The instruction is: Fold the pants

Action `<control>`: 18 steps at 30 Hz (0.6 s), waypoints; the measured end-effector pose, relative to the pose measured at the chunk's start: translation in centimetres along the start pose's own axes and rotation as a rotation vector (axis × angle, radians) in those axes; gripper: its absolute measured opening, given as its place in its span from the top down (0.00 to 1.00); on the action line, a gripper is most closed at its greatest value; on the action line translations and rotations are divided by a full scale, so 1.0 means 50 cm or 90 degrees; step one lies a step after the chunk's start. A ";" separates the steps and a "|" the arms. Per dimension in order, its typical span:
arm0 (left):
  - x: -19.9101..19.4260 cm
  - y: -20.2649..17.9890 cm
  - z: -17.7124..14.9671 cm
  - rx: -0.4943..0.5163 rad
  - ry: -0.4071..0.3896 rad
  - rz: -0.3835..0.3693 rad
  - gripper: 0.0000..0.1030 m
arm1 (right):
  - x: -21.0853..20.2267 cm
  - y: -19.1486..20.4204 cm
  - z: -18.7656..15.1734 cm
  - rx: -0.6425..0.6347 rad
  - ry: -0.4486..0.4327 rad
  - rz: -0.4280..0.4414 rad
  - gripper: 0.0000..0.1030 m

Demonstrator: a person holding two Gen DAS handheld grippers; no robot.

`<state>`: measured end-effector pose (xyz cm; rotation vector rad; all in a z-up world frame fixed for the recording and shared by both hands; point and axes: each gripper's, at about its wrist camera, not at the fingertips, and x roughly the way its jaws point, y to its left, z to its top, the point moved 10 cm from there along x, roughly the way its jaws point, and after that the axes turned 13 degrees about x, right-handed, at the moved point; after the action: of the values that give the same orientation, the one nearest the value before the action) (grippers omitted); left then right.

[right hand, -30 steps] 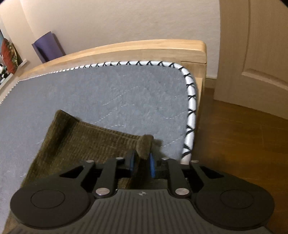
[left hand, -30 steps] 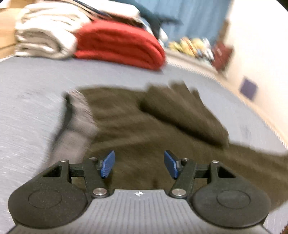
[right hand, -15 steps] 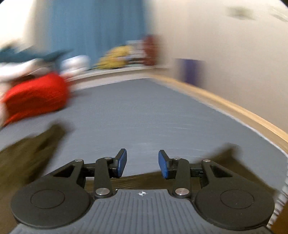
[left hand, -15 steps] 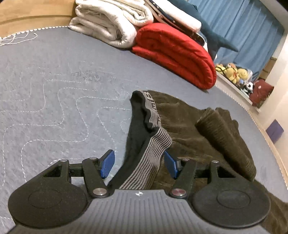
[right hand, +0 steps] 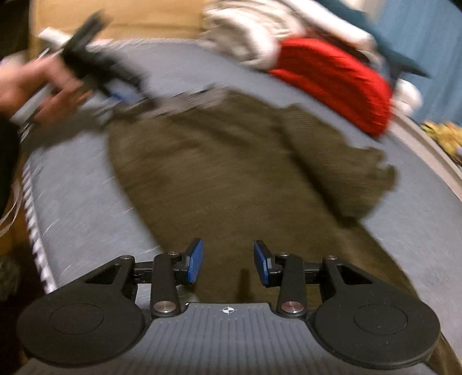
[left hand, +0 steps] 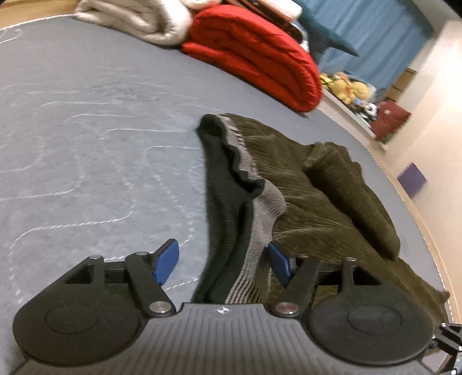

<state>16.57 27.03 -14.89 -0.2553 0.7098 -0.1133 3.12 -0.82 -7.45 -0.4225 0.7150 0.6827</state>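
1. Bed (left hand: 86, 121): a grey quilted cover fills both views; a red blanket (left hand: 254, 52) and a pale one (left hand: 138, 20) lie folded at the far edge.
2. Pants (right hand: 219, 161): olive corduroy, spread mid-bed, one leg already thrown across the other, its hem to the far right.
3. Waistband (left hand: 248, 202): grey-and-black elastic, rumpled, standing between the left gripper's (left hand: 222, 264) blue pads.
4. Left gripper: jaws apart and just widened; the waistband passes between them, not pinched.
5. Right gripper (right hand: 228, 264): jaws apart, empty, over the near leg.
6. Step, as I judge: re-gripping after the lengthwise fold. Next: pinch waistband and hems, then fold crosswise.
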 end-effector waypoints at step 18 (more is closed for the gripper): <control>0.015 -0.083 -0.002 0.173 -0.021 0.009 0.74 | 0.053 0.075 -0.003 -0.100 0.025 0.052 0.57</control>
<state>17.00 22.88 -14.35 0.0073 0.6546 -0.1894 1.91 2.89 -9.91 -0.5548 0.7212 0.8122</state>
